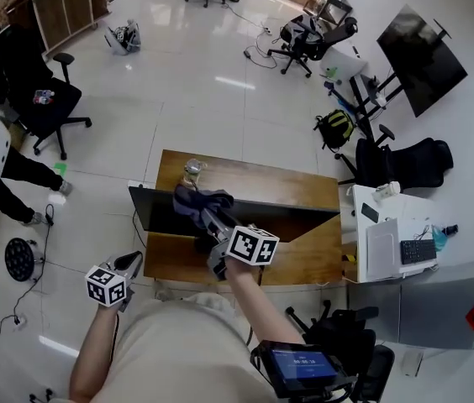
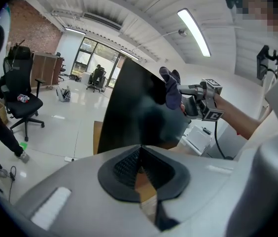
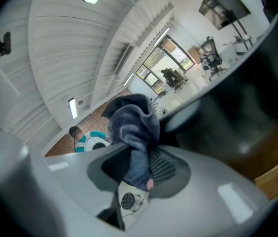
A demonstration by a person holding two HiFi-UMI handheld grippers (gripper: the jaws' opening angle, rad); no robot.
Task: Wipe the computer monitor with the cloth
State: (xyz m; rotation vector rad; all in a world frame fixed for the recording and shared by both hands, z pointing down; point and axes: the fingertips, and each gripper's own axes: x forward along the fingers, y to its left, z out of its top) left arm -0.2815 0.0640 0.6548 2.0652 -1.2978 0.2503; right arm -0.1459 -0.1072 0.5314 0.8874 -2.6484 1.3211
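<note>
One tool, your right tool (image 1: 208, 218), pinches the blue-gray cloth (image 1: 197, 200) at the top edge of the monitor (image 1: 292, 223), near its left end. That monitor runs long, left to right, so most of it lies to the cloth's right. Your left tool (image 1: 129, 265) is pressed together and empty, low and nearer you.

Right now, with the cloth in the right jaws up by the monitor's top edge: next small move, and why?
Probably drag the cloth down the face of the monitor. The right gripper is shut on the cloth at the monitor's upper edge, so most of the monitor lies below it, unwiped from here. The left gripper is shut and empty.
</note>
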